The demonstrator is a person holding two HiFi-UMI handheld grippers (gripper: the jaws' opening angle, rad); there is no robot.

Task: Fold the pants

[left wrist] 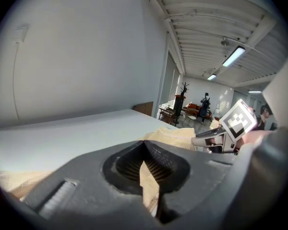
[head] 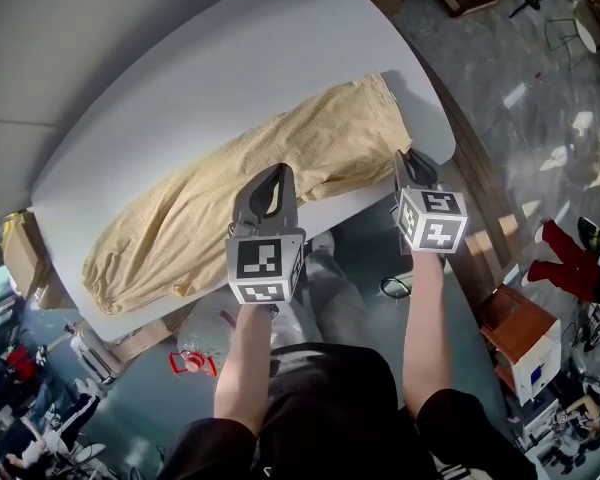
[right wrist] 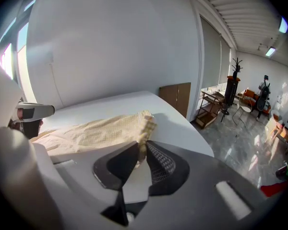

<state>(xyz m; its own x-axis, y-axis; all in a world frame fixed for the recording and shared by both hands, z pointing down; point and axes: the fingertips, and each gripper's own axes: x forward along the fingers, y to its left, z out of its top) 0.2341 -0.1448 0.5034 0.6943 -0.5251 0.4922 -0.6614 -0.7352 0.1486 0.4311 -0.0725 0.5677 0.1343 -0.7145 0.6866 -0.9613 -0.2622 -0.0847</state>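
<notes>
Left gripper (left wrist: 145, 145): jaws clamped on a fold of tan checked cloth pants (head: 310, 148), plain only in its own view.
Right gripper (right wrist: 139, 146): jaws pinching the pants' right end; head view hides that grip.
Pants: stretched diagonally across pale grey rounded table (head: 180, 78).

Tan pants (head: 240, 183) cross the white surface (head: 180, 78); left gripper (head: 277, 173) fingers (head: 250, 200) touch their near edge, right gripper (head: 404, 158) their right-hand end

One pair of pants (head: 180, 218), one table (head: 230, 58), two grippers: left gripper (head: 277, 171), right gripper (head: 406, 158)
</notes>
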